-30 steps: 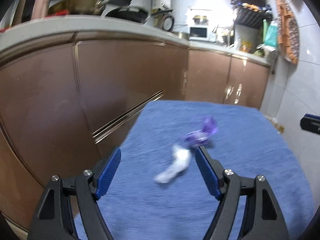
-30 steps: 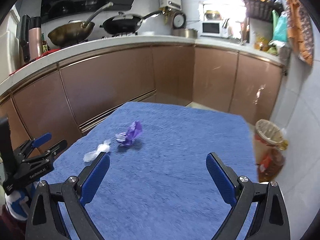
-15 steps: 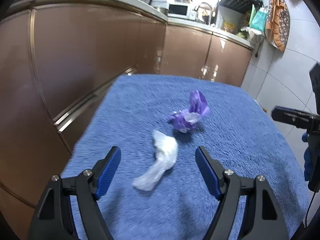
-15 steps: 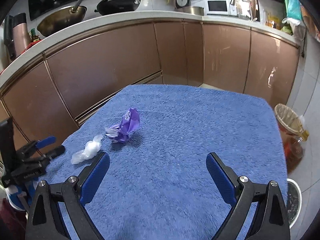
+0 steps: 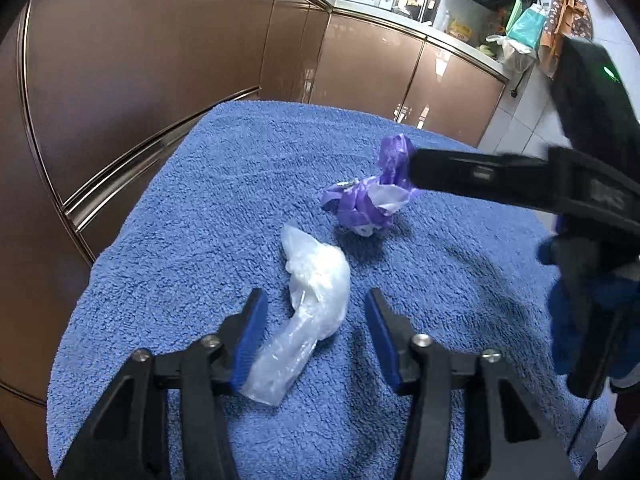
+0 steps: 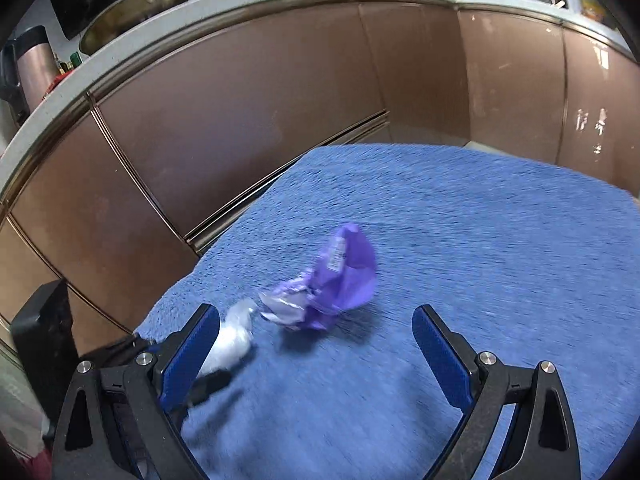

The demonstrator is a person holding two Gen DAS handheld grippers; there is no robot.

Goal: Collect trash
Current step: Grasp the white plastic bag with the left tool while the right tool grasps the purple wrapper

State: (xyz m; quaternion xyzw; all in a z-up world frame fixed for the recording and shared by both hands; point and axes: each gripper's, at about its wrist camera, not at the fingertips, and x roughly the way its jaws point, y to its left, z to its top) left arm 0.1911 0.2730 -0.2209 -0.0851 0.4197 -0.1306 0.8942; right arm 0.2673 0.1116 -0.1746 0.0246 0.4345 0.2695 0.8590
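Blue towelling covers the surface (image 5: pixel 208 200). Near its front edge, the left tongs (image 5: pixel 314 332) have just been closing around the clear plastic scrap (image 5: pixel 308 308); its slippery tail may squirt free. Beyond, the released right tongs (image 6: pixel 316 344) approach the purple wrapper (image 6: pixel 340 280), partly hidden in the left view.

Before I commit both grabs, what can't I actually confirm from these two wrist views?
- Left gripper, jaws just closing: contact with the clear plastic wrapper uncertain; its tail overlaps the left pad.
- Purple wrapper: far end hidden behind the right gripper's finger in the left view; motion-blurred in the right view.
- Trash bin: outside both views.
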